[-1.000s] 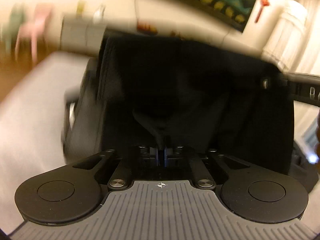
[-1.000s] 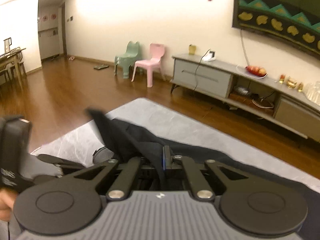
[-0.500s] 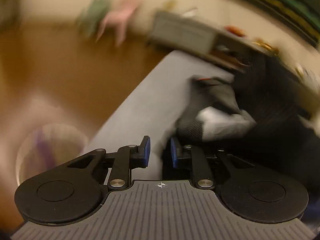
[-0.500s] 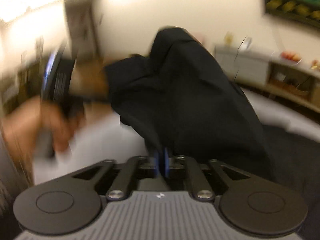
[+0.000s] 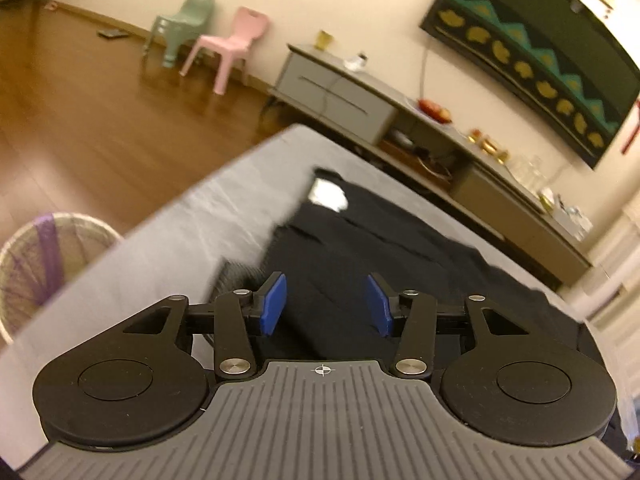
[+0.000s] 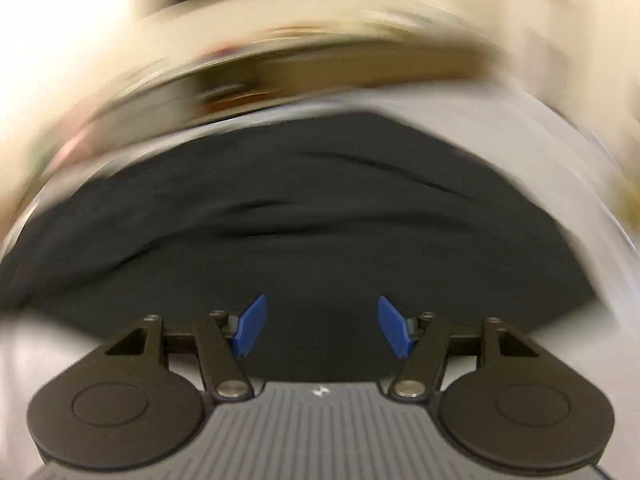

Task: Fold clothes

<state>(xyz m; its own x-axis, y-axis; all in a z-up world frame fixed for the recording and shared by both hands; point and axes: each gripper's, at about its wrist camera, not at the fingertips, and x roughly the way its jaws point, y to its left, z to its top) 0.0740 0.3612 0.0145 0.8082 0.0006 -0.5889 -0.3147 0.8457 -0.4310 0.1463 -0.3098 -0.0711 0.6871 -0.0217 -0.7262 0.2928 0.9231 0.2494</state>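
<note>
A black garment [image 5: 384, 248] lies spread on the grey table [image 5: 208, 216], with a white label [image 5: 328, 196] showing at its far end. My left gripper [image 5: 326, 306] hovers over the near part of the cloth. Its jaws are opening and its blue pads [image 5: 274, 304] press on nothing. In the blurred right wrist view the same black garment [image 6: 304, 220] fills the middle. My right gripper [image 6: 322, 326] is above it, jaws opening, and the blue pads [image 6: 250, 326] hold no cloth.
A woven basket [image 5: 44, 256] with a purple strip stands on the wooden floor left of the table. Beyond are a green chair [image 5: 182, 26], a pink chair [image 5: 230, 46] and a long grey cabinet [image 5: 400, 120] under a dark wall hanging [image 5: 532, 60].
Both grippers were shut on the black garment, lifted it and swung it over. Now both have let go, their jaws stand apart and the cloth lies on the table.
</note>
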